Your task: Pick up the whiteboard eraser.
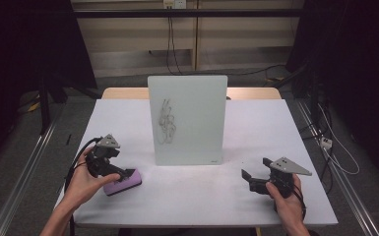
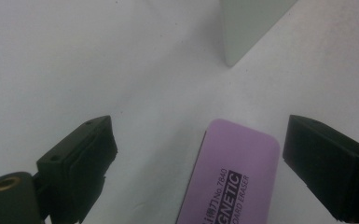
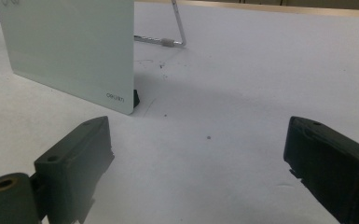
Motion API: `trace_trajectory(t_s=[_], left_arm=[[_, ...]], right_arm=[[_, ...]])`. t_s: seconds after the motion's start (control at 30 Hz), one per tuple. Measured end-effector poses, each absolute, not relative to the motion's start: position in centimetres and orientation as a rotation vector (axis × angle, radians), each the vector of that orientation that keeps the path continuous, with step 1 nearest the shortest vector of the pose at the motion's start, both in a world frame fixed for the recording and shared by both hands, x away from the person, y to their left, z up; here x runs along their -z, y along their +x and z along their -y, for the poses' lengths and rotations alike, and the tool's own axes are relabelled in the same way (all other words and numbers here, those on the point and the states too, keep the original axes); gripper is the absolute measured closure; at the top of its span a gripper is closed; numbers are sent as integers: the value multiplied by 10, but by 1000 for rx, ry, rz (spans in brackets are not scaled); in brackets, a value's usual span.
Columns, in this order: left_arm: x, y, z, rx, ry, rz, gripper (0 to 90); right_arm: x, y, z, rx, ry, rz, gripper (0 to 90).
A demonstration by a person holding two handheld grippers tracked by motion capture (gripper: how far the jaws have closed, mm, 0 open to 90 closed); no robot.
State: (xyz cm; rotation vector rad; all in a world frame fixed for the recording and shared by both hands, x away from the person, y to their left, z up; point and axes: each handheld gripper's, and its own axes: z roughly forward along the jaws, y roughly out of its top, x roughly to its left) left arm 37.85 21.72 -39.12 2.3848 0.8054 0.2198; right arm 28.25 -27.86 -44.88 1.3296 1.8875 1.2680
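Nearest your side of the worktop [image 1: 256, 128] are your two hands with their tongs. Going by size: the worktop carries a glass whiteboard [image 1: 187, 120], propped upright on a rear stand near the centre so its scribbled face is toward you. The purple magnetic eraser [image 2: 228, 179] lies flat on the worktop at front left, well clear of the board. Your left tongs [image 2: 198, 163] straddle it, jaws wide, pads not yet touching, positioned for a grasp across its width. Your right tongs [image 3: 198, 163] stand open and empty at front right, parked clear of the work.
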Motion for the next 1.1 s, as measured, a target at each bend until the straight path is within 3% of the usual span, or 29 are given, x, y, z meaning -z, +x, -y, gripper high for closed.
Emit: trace_trajectory(t_s=[0.53, 1.1], left_arm=[[407, 371, -220, -128, 2582, -687, 203], [416, 368, -215, -78, 2623, -617, 374]], right_arm=[[450, 282, 278, -1267, 1336, -1904, 80], [450, 282, 277, -1274, 1336, -1908, 80]])
